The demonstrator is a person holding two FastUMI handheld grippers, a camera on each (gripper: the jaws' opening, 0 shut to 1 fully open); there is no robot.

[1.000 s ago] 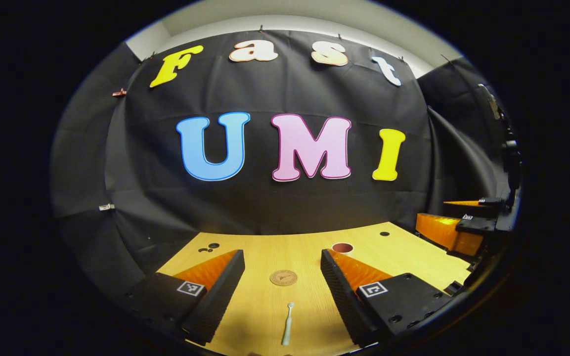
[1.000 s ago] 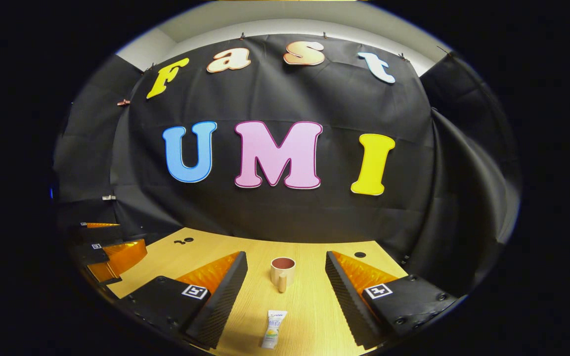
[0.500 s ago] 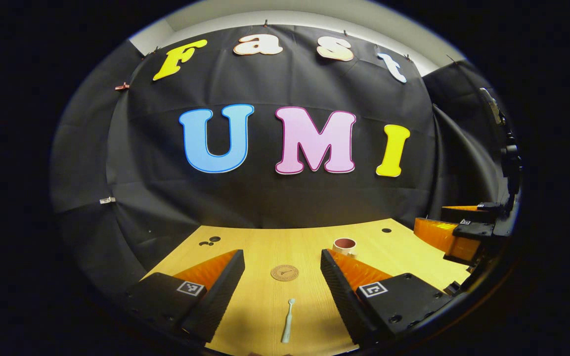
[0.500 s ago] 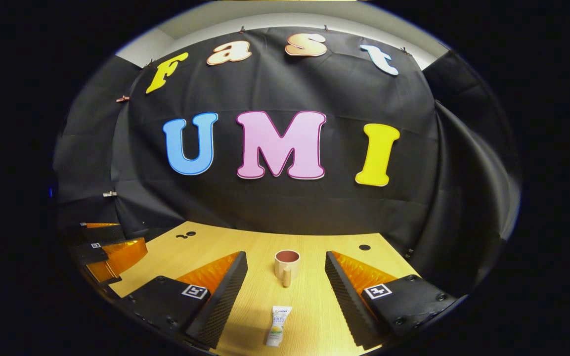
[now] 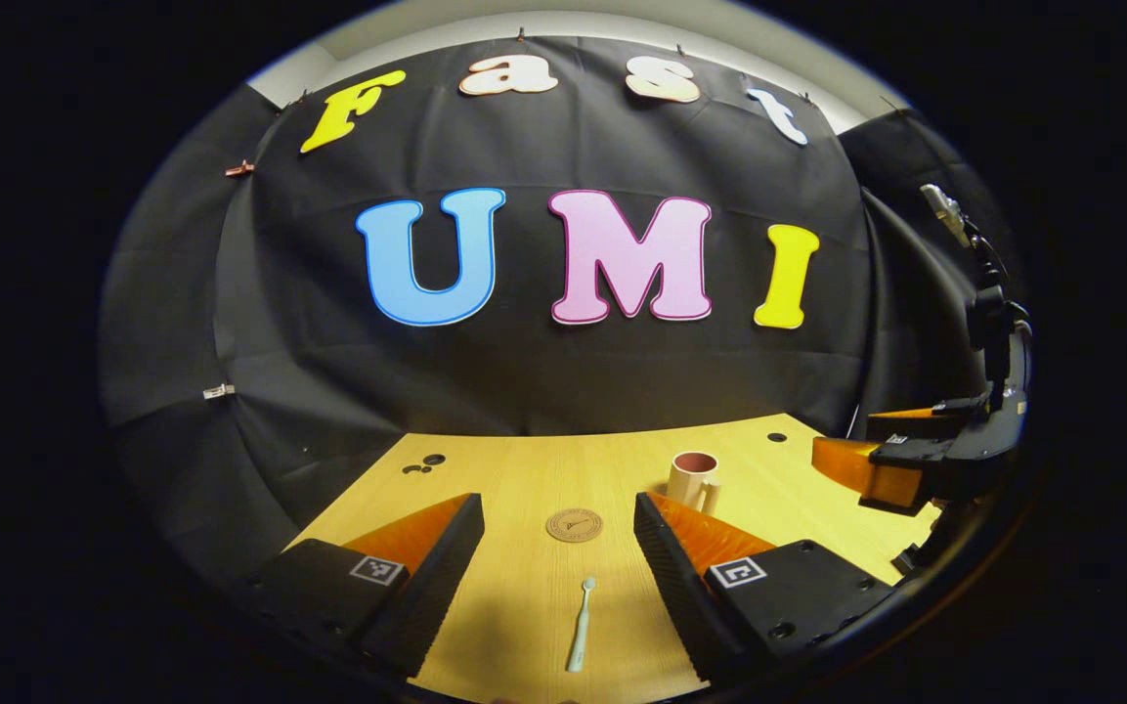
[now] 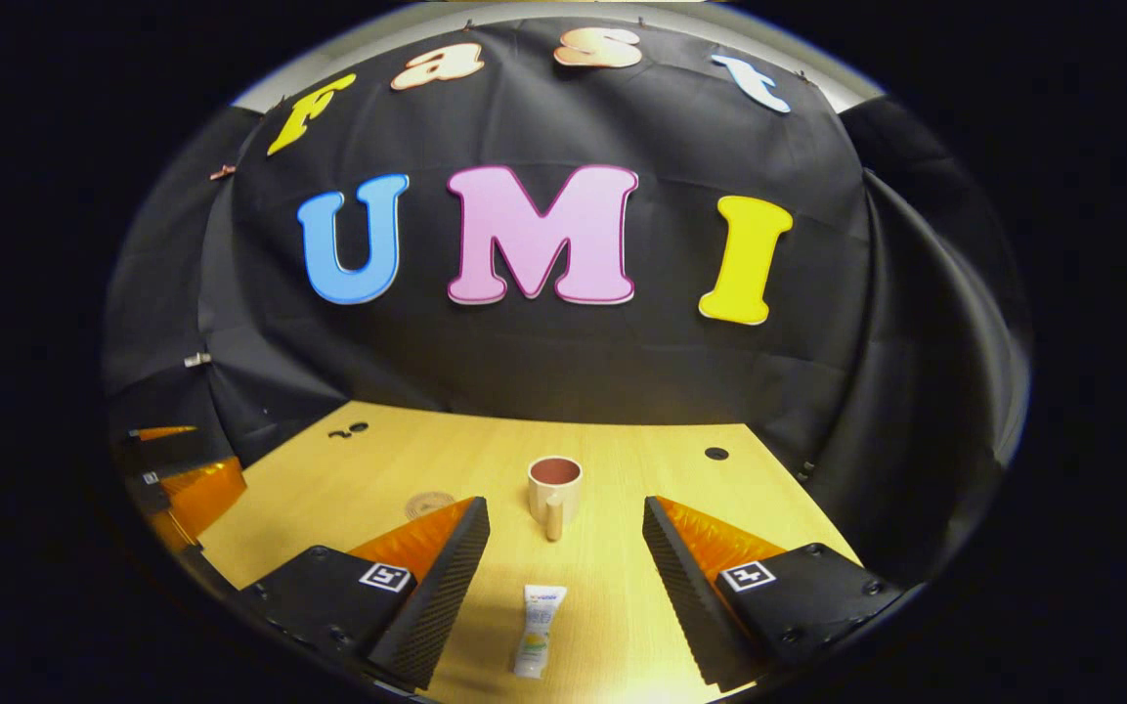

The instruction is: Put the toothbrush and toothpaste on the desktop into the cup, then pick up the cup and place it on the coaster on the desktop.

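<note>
A pale toothbrush [image 5: 580,637] lies flat on the wooden desktop [image 5: 524,479], between the fingers of my open left gripper [image 5: 558,528] and near the front edge. Beyond it sits a round cork coaster [image 5: 574,525]. A cream cup [image 5: 693,479] with a reddish inside stands to the right, behind my right-hand finger. In the right gripper view, a small white toothpaste tube [image 6: 537,631] lies between the fingers of my open right gripper [image 6: 566,533]. The cup [image 6: 554,492] stands upright ahead of it, handle towards me. The coaster [image 6: 428,505] peeks out behind the left finger.
Small dark holes [image 5: 423,462] mark the desktop near its far left, with one more hole [image 5: 776,437] at the far right. The right gripper [image 5: 900,460] hangs at the right edge of the left gripper view; the left gripper [image 6: 177,479] sits at the left of the right gripper view. Black cloth walls the desk.
Both grippers have tilted down and risen a little, so more of the desktop shows. The cup has come out from behind my left gripper's right finger. Nothing on the desk has moved.
</note>
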